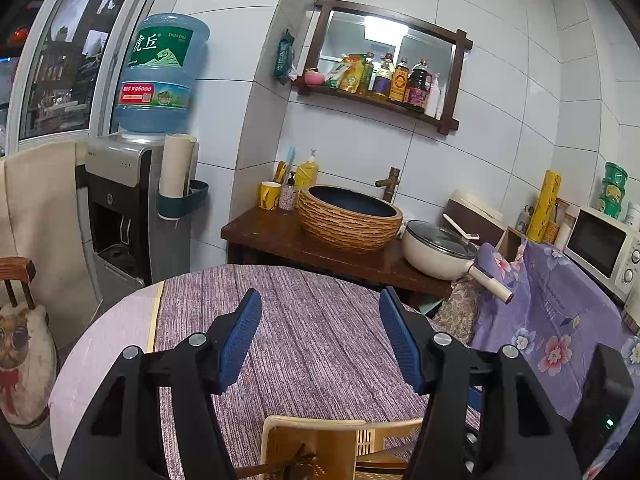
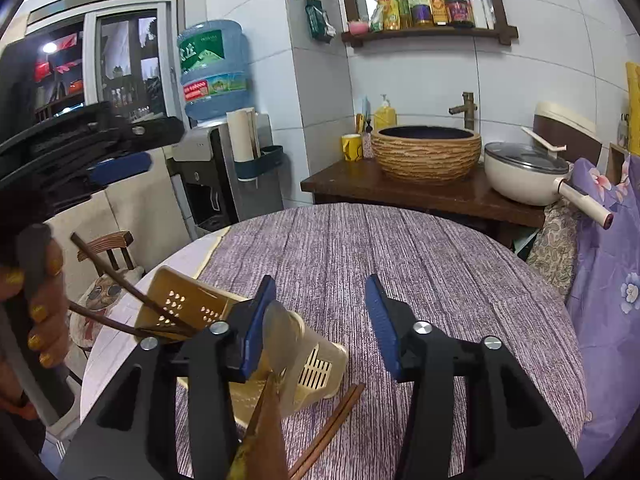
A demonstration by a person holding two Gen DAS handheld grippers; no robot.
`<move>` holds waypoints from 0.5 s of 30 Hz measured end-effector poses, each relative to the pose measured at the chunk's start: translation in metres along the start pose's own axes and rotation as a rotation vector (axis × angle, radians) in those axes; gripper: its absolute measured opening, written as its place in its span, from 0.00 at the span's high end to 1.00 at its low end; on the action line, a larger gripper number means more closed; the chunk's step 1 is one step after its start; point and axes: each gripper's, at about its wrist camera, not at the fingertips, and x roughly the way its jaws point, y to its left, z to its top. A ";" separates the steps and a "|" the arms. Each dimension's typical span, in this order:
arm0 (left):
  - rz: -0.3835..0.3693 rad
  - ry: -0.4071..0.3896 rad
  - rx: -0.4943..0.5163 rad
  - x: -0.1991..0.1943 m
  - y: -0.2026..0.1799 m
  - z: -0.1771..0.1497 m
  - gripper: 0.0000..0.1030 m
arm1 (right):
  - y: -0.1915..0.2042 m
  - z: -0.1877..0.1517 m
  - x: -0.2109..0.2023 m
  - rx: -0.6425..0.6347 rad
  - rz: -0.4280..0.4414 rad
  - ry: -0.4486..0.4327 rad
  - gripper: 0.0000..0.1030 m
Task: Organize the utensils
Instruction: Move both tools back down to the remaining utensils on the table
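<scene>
A beige perforated utensil holder (image 2: 316,368) stands on the purple tablecloth at the left of the right wrist view, with dark chopsticks (image 2: 120,280) sticking out of its far compartment. A spoon (image 2: 280,332) leans against its near side by my right gripper's left pad. A pair of chopsticks (image 2: 332,424) lies on the cloth beside it. My right gripper (image 2: 320,320) is open and empty, just right of the holder. My left gripper (image 1: 320,336) is open and empty, held above the holder (image 1: 320,440), and shows at the upper left of the right wrist view (image 2: 120,164).
The round table (image 2: 440,264) has a purple cloth. Behind it a wooden counter (image 1: 272,236) holds a woven basin (image 1: 348,220) and a lidded pan (image 1: 440,248). A water dispenser (image 1: 132,208) stands left. A flowered cloth (image 1: 552,320) and a microwave (image 1: 604,248) are right.
</scene>
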 end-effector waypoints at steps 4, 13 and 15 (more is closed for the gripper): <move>0.003 -0.018 0.098 0.009 -0.010 0.003 0.41 | 0.005 0.016 0.019 0.000 -0.009 0.019 0.61; -0.118 -0.107 0.101 -0.006 -0.008 0.028 0.31 | 0.008 0.046 0.069 -0.051 -0.108 0.055 0.60; -0.090 -0.126 0.102 -0.013 -0.005 0.030 0.27 | 0.004 0.047 0.076 -0.038 -0.100 0.060 0.60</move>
